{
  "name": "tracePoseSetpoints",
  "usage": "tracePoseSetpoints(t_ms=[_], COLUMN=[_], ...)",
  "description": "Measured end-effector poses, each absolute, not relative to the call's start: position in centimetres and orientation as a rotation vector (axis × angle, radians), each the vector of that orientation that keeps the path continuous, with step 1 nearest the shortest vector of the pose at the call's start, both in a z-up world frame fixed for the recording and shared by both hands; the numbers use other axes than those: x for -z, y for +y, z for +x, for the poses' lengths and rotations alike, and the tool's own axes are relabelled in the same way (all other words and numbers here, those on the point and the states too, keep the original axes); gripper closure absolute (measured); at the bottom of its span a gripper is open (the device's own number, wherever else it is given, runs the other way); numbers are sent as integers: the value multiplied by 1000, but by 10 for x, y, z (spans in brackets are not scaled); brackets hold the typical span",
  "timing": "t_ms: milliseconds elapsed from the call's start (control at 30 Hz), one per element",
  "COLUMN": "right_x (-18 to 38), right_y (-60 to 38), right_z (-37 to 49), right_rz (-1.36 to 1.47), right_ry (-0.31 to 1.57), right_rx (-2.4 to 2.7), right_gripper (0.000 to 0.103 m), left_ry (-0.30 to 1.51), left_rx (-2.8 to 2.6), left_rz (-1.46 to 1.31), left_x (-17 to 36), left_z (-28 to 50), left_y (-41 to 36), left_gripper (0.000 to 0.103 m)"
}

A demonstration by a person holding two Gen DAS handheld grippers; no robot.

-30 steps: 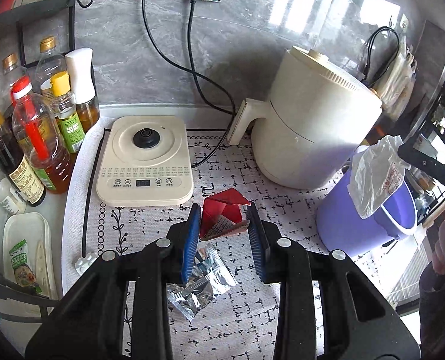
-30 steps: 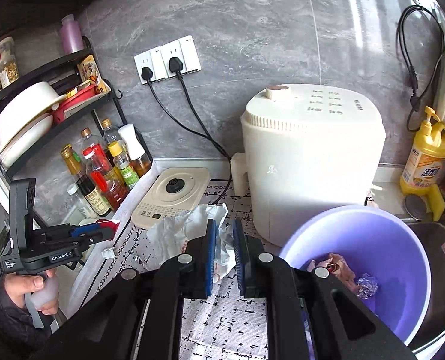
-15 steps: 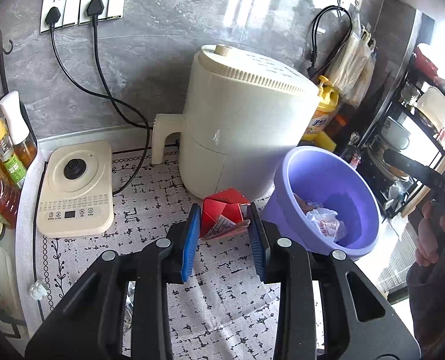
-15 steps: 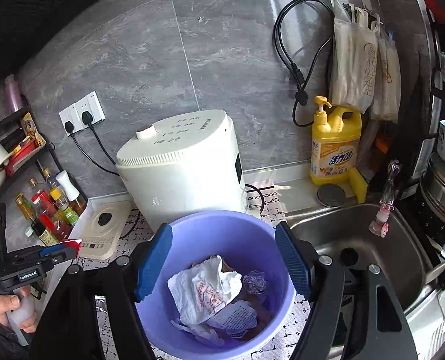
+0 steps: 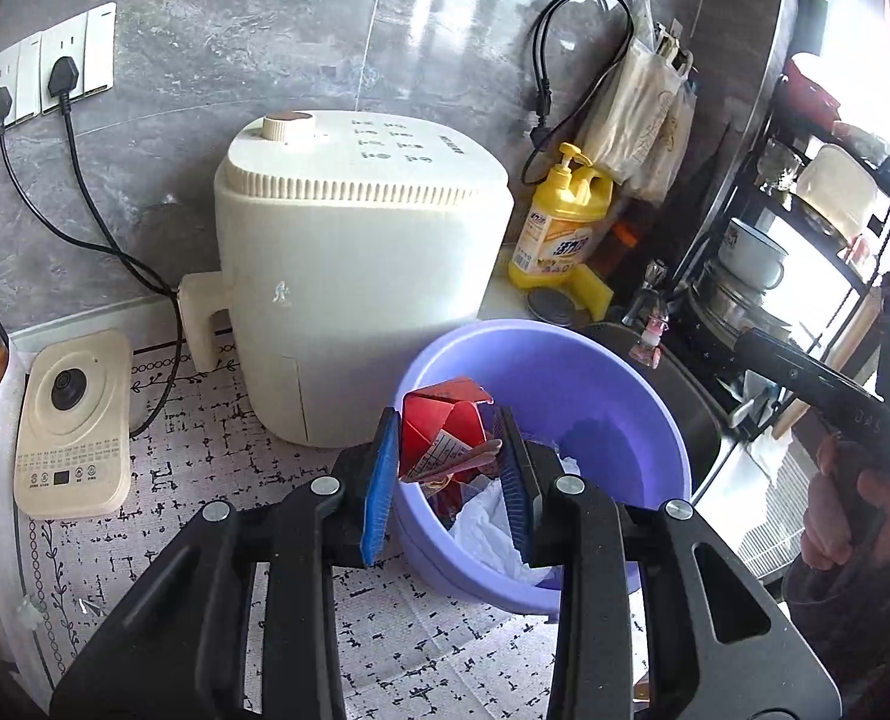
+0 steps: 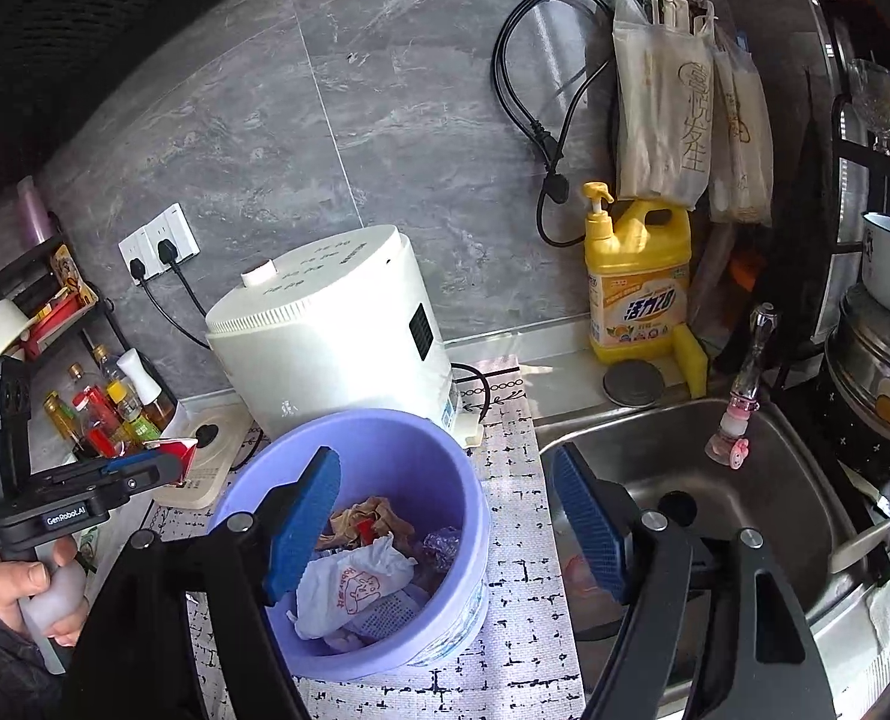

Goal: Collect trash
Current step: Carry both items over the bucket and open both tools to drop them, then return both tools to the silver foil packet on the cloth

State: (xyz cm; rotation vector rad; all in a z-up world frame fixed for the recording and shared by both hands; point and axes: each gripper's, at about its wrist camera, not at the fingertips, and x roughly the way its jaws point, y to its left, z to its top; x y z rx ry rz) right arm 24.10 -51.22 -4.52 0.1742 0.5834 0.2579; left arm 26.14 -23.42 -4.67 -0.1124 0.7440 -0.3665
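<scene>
Grey stone wall backs a patterned counter mat (image 5: 193,444), where a cream cooker (image 5: 349,276) stands at about 11 o'clock from the purple bin (image 6: 445,444). The left gripper (image 5: 448,462) has its fingers narrowed on a red carton (image 5: 439,426), holding it over the bin's near left rim in its own view. The right gripper (image 6: 445,522) hangs above the bin with fingers wide and nothing between them.

To do the drop well, I would carry the carton a little further toward the bin's centre, past the rim, then spread the fingers fully so it falls onto the white wrapper (image 6: 349,588) instead of catching on the edge; the right gripper should keep out of the way.

Writing: "GenRobot.AI" on the left gripper's body, seen at 9 o'clock in the right view; the yellow soap bottle (image 6: 637,282) at 1 o'clock carries Chinese characters and "28". The carton's label is too small to read.
</scene>
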Motion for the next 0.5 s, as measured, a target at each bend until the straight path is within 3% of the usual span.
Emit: tracePoseSetpoints(t_ms=[67, 133, 200, 267, 500], right_x=[45, 46, 48, 49, 49], right_y=[-519, -525, -530, -531, -507], right_z=[240, 240, 240, 242, 249], right_rz=[182, 195, 204, 216, 217], right_ry=[581, 581, 584, 590, 590], right_rx=[-254, -251, -253, -267, -354], right_gripper=[30, 30, 30, 30, 20], left_ry=[746, 743, 720, 707, 728], left_rx=[379, 404, 406, 391, 214], left_rz=[-106, -111, -114, -116, -151], left_x=[44, 40, 35, 32, 37], left_z=[266, 268, 264, 260, 245], left_y=[-245, -252, -255, -252, -204], left_gripper=[68, 53, 20, 11, 6])
